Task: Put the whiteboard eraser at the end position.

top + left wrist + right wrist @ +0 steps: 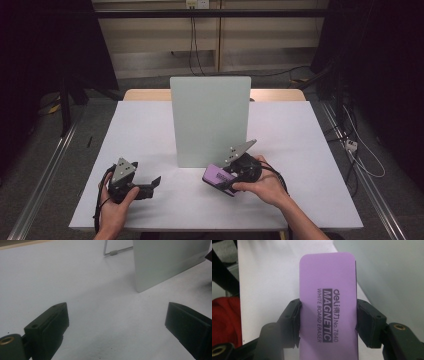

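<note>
A purple magnetic whiteboard eraser sits clamped between the jaws of my right gripper, its printed label facing the camera. From above, the eraser hovers just in front of the lower right part of an upright pale whiteboard, with my right gripper shut on it. My left gripper rests on the table at the left front, open and empty. In the left gripper view its jaws stand wide apart around my left gripper, and the whiteboard stands ahead to the right.
The white table carries the whiteboard at its middle. A metal stand leg props the board from behind. Cables lie on the floor to the right, and a rail runs along the left.
</note>
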`<state>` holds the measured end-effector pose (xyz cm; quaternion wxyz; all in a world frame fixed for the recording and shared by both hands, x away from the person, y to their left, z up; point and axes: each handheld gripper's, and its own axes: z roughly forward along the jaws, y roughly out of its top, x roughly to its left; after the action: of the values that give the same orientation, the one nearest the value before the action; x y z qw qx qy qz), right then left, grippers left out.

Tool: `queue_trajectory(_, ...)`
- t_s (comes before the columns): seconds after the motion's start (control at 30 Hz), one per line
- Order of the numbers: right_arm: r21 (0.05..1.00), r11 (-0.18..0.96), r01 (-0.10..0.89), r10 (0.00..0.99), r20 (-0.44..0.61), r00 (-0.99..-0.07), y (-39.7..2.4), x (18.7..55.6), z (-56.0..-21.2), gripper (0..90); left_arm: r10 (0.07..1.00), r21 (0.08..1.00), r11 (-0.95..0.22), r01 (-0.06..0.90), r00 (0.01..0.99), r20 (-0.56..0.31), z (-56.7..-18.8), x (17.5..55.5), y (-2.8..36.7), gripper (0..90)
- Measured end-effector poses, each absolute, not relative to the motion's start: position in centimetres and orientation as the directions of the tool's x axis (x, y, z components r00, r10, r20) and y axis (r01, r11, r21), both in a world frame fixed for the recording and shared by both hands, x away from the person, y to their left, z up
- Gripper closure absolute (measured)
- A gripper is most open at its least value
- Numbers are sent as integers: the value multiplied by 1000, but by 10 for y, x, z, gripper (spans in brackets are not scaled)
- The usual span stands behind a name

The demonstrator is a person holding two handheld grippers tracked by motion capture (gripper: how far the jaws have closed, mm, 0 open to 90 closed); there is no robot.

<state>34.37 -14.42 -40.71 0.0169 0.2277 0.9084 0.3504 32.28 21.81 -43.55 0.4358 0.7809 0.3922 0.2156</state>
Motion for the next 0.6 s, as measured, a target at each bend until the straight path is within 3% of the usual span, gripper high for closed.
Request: queue_trajectory(0.6, 586, 711, 389, 399, 119, -909, -131, 346, -419, 417, 808, 854, -304, 423, 590, -5, -434, 322, 223, 52)
